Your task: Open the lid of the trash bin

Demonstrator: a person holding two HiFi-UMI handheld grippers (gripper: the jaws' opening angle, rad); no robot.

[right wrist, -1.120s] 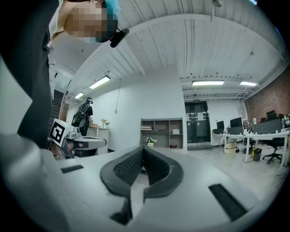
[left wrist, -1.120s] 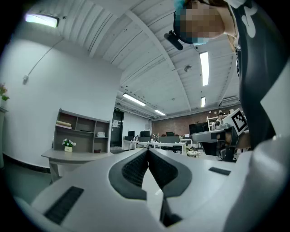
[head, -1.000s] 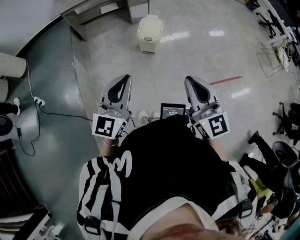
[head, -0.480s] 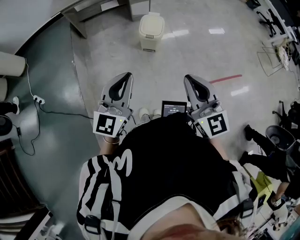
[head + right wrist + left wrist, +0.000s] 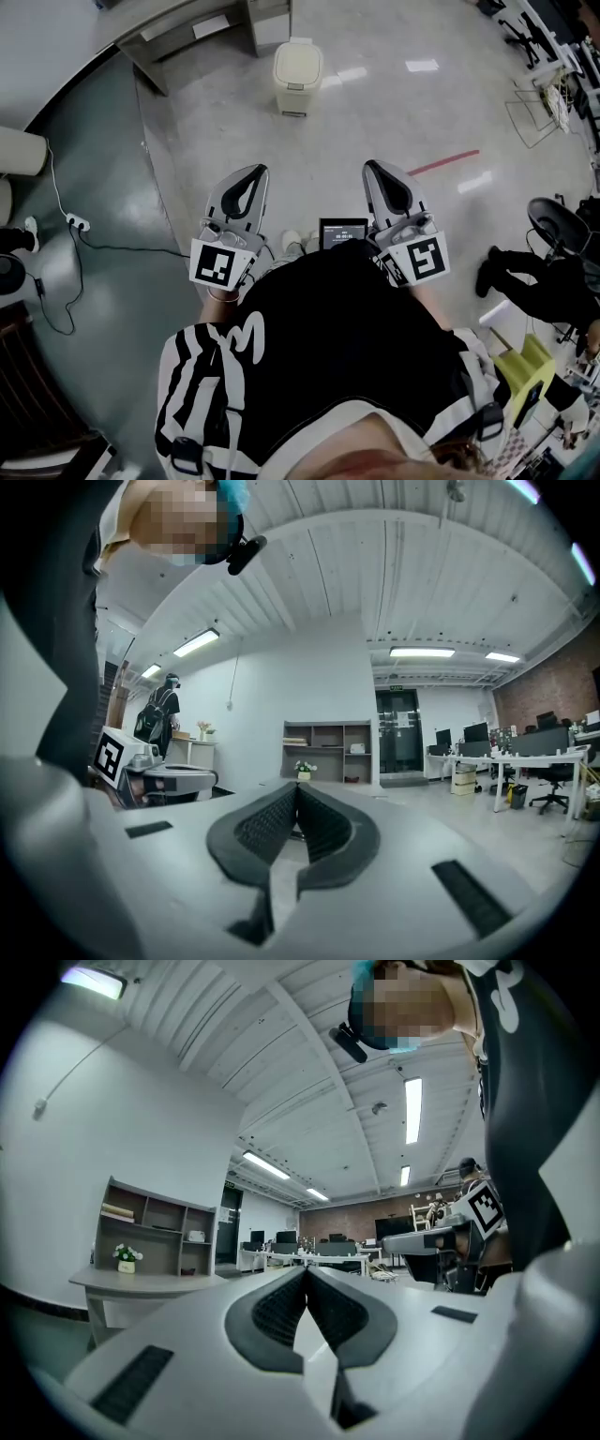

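Observation:
A cream trash bin [image 5: 298, 75] with its lid down stands on the pale floor far ahead, near a grey desk. The left gripper [image 5: 257, 170] and the right gripper [image 5: 368, 165] are held side by side at chest height, well short of the bin and pointing toward it. Both are shut, with nothing between the jaws. In the left gripper view the left gripper [image 5: 306, 1271] has its ribbed pads pressed together; the right gripper [image 5: 296, 787] shows the same in its own view. Both gripper views look out level across an office, and the bin is not in them.
A grey desk with shelves [image 5: 202, 26] stands behind the bin. A cable and power strip [image 5: 75, 223] lie on the darker floor at left. A small screen [image 5: 343, 232] hangs at the person's chest. A red tape line [image 5: 445, 162], a chair [image 5: 555, 217] and another person [image 5: 525, 274] are at right.
The head view has shifted a little, so the bin and both grippers sit slightly lower in the picture. Both grippers stay shut. The person at right has moved.

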